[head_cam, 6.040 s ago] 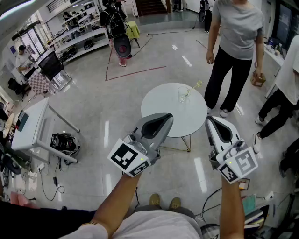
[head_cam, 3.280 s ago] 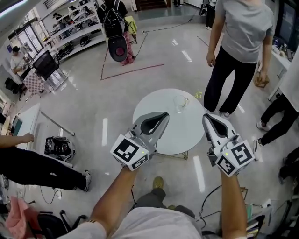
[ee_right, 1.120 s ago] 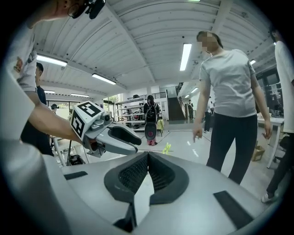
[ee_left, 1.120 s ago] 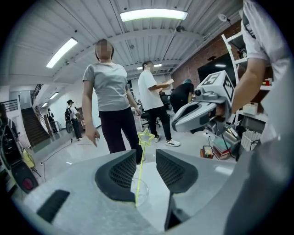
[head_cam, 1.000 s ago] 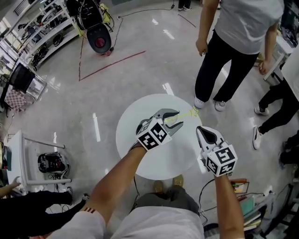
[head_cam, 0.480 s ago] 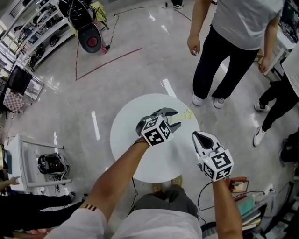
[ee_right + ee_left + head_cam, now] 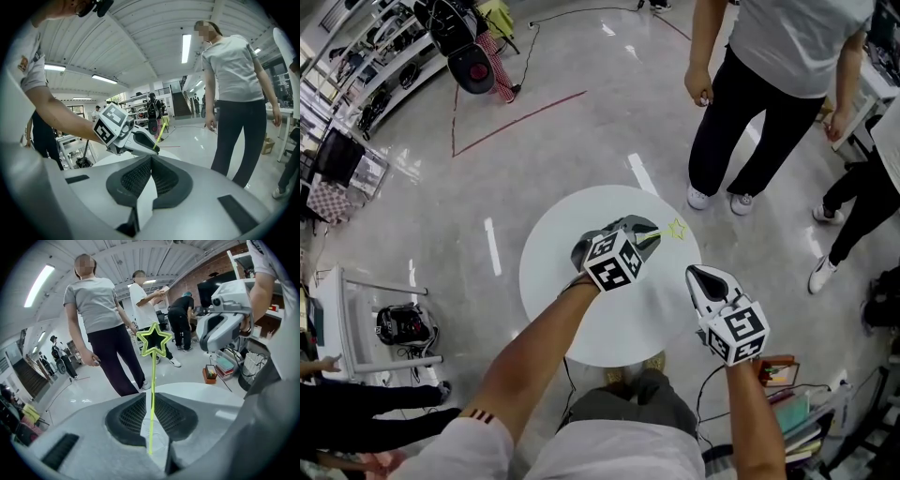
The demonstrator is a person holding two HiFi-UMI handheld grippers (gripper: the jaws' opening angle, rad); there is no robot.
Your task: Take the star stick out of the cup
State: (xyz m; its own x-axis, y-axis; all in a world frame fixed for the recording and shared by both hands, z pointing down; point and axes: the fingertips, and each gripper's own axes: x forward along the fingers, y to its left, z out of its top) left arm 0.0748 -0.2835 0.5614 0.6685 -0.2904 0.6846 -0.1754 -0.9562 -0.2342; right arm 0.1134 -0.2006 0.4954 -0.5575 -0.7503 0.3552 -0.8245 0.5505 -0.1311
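Note:
A yellow-green star stick [image 7: 673,230] pokes out to the right past my left gripper [image 7: 645,230] over the round white table [image 7: 553,281]. In the left gripper view the thin stem [image 7: 151,404] runs up between the jaws to the star [image 7: 154,341]. These jaws have just been closing, and the pads now press on the stem. The cup is hidden under that gripper. My right gripper [image 7: 697,273] hovers over the table's right edge, apart from the stick, jaws together and empty [image 7: 151,158]. From there I see the left gripper [image 7: 126,133] holding the stem [image 7: 159,131].
A person in a grey shirt and black trousers [image 7: 741,103] stands just beyond the table. Another person's legs [image 7: 862,206] are at the right edge. A small box [image 7: 778,370] lies on the floor by my right arm. Shelves and a cart [image 7: 356,159] stand far left.
I walked up to the table and brought both grippers down over it. The left jaws, open around the stick half a second ago, have closed on its stem.

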